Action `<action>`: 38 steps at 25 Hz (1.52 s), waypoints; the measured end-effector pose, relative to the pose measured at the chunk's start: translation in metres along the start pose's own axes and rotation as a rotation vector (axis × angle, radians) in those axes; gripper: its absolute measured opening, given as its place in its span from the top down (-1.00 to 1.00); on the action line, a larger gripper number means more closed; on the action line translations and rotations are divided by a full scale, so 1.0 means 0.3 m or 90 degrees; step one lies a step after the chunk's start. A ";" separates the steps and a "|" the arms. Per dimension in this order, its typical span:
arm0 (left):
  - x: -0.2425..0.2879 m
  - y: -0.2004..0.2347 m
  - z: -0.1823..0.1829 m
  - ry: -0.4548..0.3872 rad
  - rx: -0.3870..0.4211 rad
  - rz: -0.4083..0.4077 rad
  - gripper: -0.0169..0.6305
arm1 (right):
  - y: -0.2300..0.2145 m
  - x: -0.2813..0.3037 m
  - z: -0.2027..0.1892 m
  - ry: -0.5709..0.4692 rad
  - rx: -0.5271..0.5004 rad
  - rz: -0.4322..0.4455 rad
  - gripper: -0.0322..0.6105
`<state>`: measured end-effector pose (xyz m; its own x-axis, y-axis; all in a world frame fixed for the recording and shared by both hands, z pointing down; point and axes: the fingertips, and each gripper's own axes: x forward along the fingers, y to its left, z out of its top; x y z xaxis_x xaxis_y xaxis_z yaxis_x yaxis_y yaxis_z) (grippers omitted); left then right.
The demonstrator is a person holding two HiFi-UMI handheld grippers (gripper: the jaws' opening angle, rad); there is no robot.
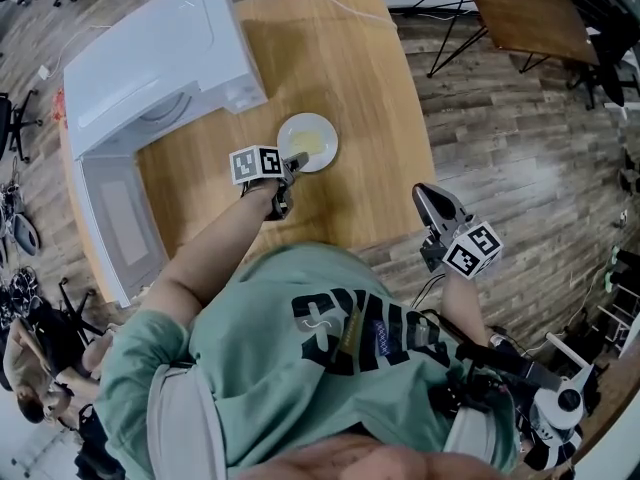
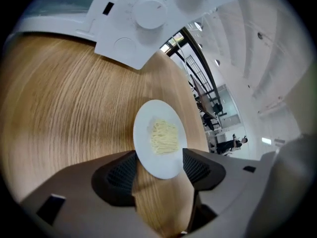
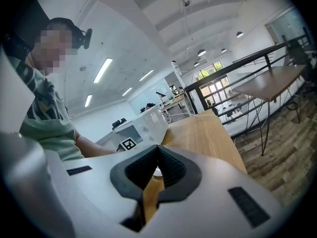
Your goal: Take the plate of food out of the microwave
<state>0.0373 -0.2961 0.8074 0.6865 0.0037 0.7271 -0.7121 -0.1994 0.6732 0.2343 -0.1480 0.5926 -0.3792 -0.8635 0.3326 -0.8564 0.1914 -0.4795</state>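
Observation:
A white plate [image 1: 308, 142] with a small heap of pale noodles [image 2: 164, 137] rests on the wooden table [image 1: 340, 48], just right of the white microwave [image 1: 150, 58]. The microwave's door [image 1: 120, 218] hangs open toward me. My left gripper [image 1: 292, 163] is at the plate's near rim. In the left gripper view the plate [image 2: 158, 138] lies between the spread jaws of that gripper [image 2: 159, 168], and the pads [image 2: 121, 171] stand off its edge. My right gripper [image 1: 428, 200] hovers off the table's right front corner, and its jaws [image 3: 158, 155] meet with nothing between them.
The microwave's control panel [image 2: 133, 29] stands close behind the plate. A white cable [image 1: 330, 3] runs along the table's far edge. Another table [image 1: 520, 8] stands at the back right on the wood floor. Someone sits at the lower left [image 1: 30, 368].

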 end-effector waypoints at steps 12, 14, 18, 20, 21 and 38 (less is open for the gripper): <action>-0.108 0.001 0.009 -0.024 0.149 0.051 0.09 | -0.002 0.042 0.029 -0.007 -0.001 0.035 0.88; -0.159 -0.015 0.027 -0.057 0.151 0.031 0.09 | -0.003 0.055 0.043 -0.008 0.003 0.044 0.88; -0.296 -0.046 0.065 -0.137 0.156 0.006 0.09 | -0.011 0.096 0.073 -0.011 -0.005 0.086 0.88; -0.375 -0.061 0.079 -0.181 0.164 -0.002 0.10 | -0.012 0.125 0.092 -0.015 -0.008 0.113 0.88; -0.415 -0.070 0.080 -0.200 0.167 -0.007 0.12 | -0.009 0.140 0.101 -0.017 -0.009 0.126 0.88; -1.161 -0.221 0.022 -0.498 0.260 -0.182 0.94 | 0.409 0.340 0.227 -0.020 -0.075 0.228 0.88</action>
<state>-0.1537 -0.2905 0.5087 0.8376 -0.5271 0.1436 -0.4956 -0.6225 0.6057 0.1144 -0.2444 0.5126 -0.6526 -0.7456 0.1344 -0.7066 0.5349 -0.4633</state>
